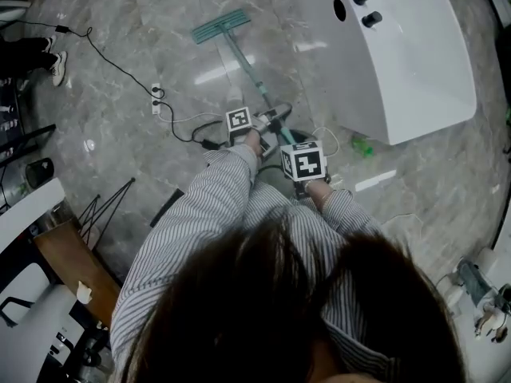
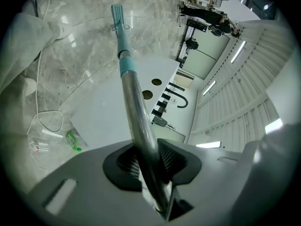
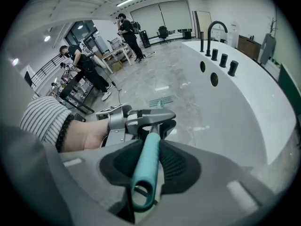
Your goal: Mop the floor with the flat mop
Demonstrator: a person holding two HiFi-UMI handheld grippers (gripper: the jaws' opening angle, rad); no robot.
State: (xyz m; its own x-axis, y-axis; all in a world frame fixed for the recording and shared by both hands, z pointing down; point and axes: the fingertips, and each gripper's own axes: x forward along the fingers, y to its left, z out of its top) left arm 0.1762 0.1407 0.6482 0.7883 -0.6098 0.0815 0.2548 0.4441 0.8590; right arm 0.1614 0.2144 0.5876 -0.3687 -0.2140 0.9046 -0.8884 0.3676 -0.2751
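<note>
— Head view shows it best: grey marble floor (image 1: 112, 134), white bathtub (image 1: 415, 62) off to the right, and the flat mop (image 1: 239, 50) stretched out beside it.

— Which way does it run?

— Its long axis points straight away from the person. The pad (image 1: 221, 26) lies flat on the floor at the far end, a little left, and the handle end is near, at the two grippers.

— Who has what?

— Left gripper (image 1: 267, 120) is the farther one, nearer the pad, pressed tight round the metal pole (image 2: 136, 117). Right gripper (image 1: 302, 183) sits close to the body, pinching the teal end grip (image 3: 146, 159).

— And the next stroke?

— I'd guess a push or pull along that line, with the left steering. The bathtub is close on the right.
</note>
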